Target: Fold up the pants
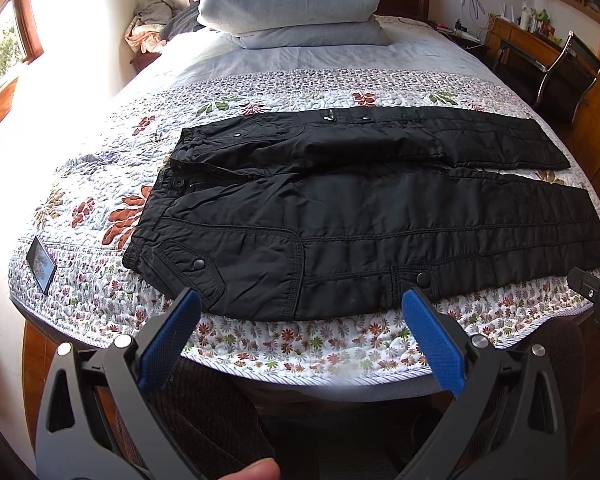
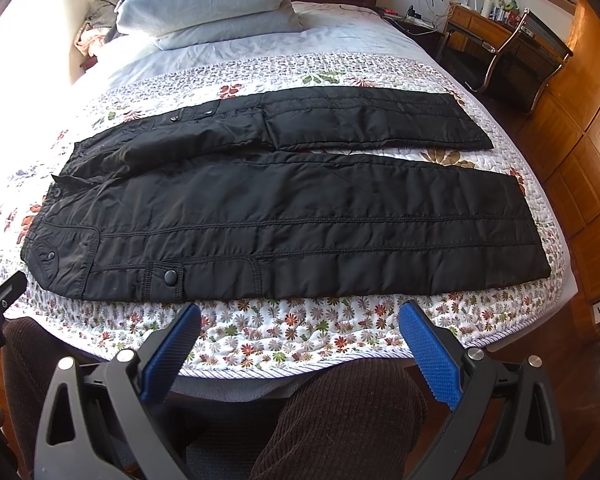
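— On the floral quilt [image 1: 100, 168] the black pants [image 1: 380, 216] lie flat, waist left; only the left view shows a phone [image 1: 41, 265].
— Right view alone shows both leg hems.
— Left gripper [image 1: 300, 312], right gripper [image 2: 300, 326]?
— Both spread wide, holding nothing, just short of the pants.

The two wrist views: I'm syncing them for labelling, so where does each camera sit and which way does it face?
Left wrist: sits behind the open left gripper at the bed's foot edge, facing the headboard over the waistband half of the black pants; blue fingers, corduroy-clad legs, a fingertip and the other gripper at right show.
Right wrist: sits behind the open right gripper, further toward the cuffs, facing the same way; fingers and corduroy knee show.
Shared: pants, floral quilt, stacked pillows, chair.
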Demonstrator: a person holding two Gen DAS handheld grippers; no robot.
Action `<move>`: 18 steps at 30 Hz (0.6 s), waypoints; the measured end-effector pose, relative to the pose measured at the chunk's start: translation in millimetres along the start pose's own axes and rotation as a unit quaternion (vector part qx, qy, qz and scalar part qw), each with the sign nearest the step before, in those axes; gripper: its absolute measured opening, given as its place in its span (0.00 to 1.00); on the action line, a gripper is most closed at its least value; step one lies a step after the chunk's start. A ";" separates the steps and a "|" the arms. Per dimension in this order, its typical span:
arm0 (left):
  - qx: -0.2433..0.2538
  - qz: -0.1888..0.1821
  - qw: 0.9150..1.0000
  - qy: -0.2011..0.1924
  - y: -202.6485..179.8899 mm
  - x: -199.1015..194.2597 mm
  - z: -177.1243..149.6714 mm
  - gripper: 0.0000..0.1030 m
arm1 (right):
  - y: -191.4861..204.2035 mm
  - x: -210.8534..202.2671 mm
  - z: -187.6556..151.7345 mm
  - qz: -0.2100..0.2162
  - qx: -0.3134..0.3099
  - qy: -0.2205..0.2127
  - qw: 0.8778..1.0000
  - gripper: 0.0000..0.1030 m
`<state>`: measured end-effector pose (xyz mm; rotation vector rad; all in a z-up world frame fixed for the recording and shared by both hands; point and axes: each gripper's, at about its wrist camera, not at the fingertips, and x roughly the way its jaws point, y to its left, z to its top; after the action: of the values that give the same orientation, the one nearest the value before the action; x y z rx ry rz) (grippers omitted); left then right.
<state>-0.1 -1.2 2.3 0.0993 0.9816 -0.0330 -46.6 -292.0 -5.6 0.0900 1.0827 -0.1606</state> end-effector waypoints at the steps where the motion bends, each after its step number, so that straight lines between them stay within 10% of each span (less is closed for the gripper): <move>1: 0.001 0.000 1.000 0.000 -0.2 -0.3 1.0 0.98 | 0.0 0.0 0.0 0.000 0.000 0.000 1.000 0.97; 18: 0.002 -0.007 1.000 -0.004 -0.5 -3.9 4.2 0.98 | -0.5 -1.2 0.9 0.000 0.001 -0.001 1.000 0.97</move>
<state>1.1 -2.2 7.8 0.0956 0.9739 -0.0477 -46.4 -292.5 -4.1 0.0910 1.0808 -0.1625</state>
